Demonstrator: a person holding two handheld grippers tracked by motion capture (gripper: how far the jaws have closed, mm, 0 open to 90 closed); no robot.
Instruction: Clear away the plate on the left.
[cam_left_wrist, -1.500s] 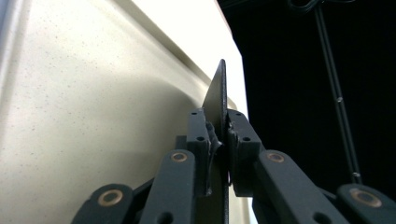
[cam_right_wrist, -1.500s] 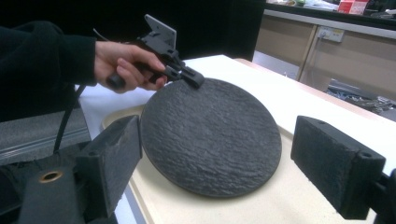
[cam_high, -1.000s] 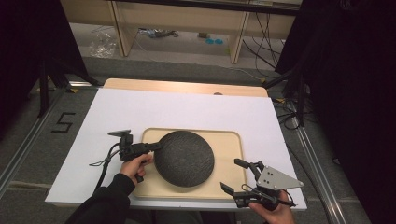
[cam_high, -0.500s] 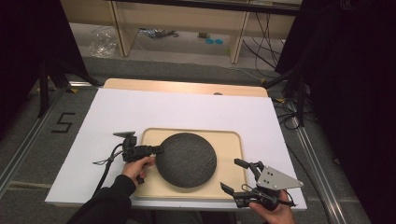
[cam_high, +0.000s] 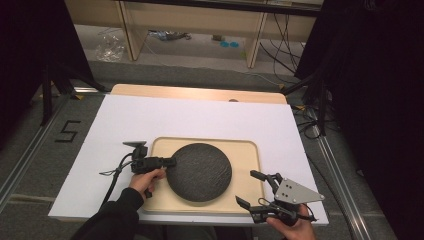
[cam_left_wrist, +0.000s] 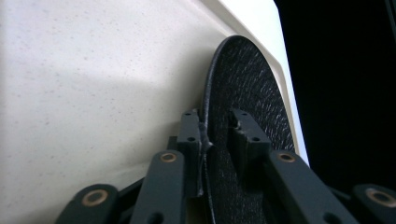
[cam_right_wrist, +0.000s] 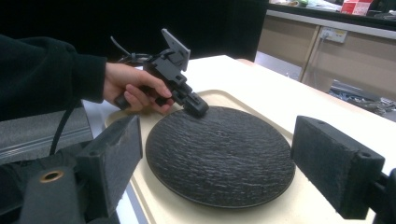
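Note:
A round black slate plate (cam_high: 200, 172) lies flat in a cream tray (cam_high: 245, 150) on the white table. My left gripper (cam_high: 172, 161) lies level at the plate's left rim, held by a hand in a dark sleeve. In the left gripper view the rim (cam_left_wrist: 252, 84) stands between the jaws, which have just been opening; a gap shows between one pad and the plate's face. My right gripper (cam_high: 247, 187) hovers open by the tray's front right corner, with nothing between its pads. In the right gripper view the plate (cam_right_wrist: 219, 154) and the left gripper (cam_right_wrist: 196, 106) lie ahead.
The white table top (cam_high: 200, 115) has free room behind and to the left of the tray. Beyond the far edge are a wooden shelf frame, cables and a plastic bag (cam_high: 109, 47) on the floor. Dark curtains stand at both sides.
The plate was tilted up at its left rim a second ago and now lies flat in the tray. The left gripper has sunk slightly with it. The right gripper has kept still.

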